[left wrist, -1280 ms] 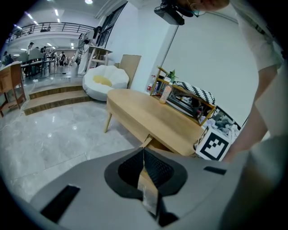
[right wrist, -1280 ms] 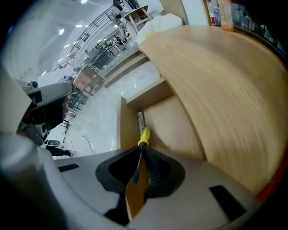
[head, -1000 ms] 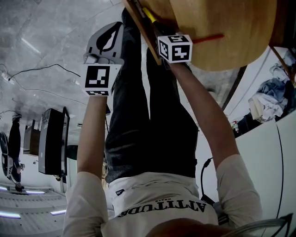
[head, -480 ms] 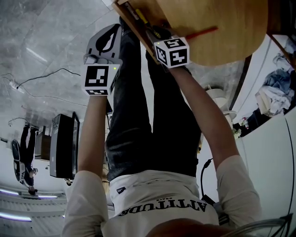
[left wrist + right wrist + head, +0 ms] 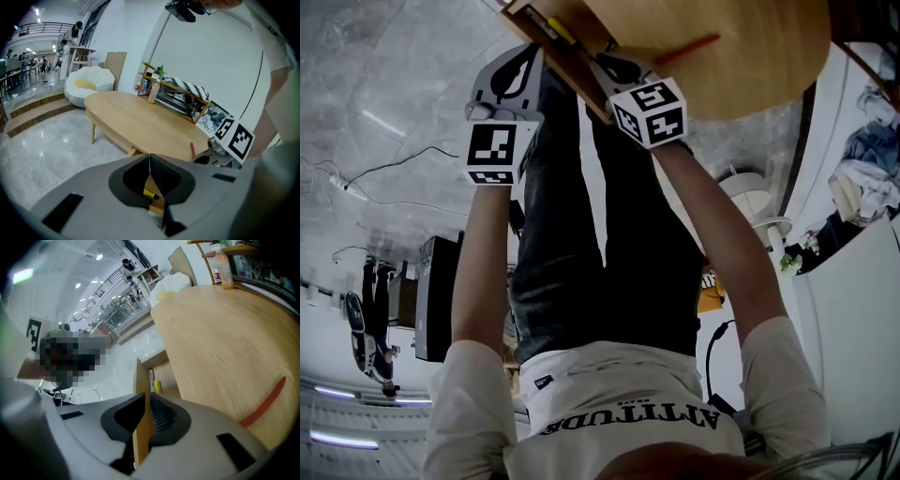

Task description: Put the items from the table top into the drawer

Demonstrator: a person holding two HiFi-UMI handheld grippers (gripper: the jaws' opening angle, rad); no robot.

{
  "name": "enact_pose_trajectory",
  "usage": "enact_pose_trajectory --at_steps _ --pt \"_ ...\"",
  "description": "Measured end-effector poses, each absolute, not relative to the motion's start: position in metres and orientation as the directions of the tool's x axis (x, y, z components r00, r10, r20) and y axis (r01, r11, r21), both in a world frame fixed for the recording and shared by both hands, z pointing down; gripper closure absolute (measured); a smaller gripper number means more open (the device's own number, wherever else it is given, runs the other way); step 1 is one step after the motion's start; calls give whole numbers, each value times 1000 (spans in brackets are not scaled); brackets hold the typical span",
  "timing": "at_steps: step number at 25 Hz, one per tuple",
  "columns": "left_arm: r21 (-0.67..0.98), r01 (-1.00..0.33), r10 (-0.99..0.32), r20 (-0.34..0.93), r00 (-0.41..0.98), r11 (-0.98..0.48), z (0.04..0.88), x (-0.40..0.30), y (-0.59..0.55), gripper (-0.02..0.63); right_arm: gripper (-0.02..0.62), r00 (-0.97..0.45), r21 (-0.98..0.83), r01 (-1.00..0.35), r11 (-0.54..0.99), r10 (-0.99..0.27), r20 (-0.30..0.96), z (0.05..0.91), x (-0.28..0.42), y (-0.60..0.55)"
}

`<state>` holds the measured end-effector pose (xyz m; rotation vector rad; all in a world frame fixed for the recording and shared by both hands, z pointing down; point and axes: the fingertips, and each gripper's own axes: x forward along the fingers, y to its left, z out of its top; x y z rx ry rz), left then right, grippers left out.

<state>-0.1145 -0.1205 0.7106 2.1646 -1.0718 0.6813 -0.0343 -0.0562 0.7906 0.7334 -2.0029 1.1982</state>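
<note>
One red pen (image 5: 265,401) lies on the near right part of the one oval table (image 5: 220,329), well apart from the single bottle (image 5: 222,269) at its far end. One yellow pen (image 5: 157,386) lies in the one drawer (image 5: 139,376), which is pulled out to the left of the red pen. Of the two grippers, the left gripper (image 5: 150,155) is pressed together at the tips and empty, while the right gripper (image 5: 147,397) has just been closing to a thin slit that holds nothing, with only the drawer's front board showing through.
</note>
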Motion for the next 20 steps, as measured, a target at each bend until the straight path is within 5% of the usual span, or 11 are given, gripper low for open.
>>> enact_pose_trajectory --at_steps 20 --pt "355 -649 -319 652 688 -673 709 34 -106 581 575 -665 -566 -736 372 -237 708 762 68 -50"
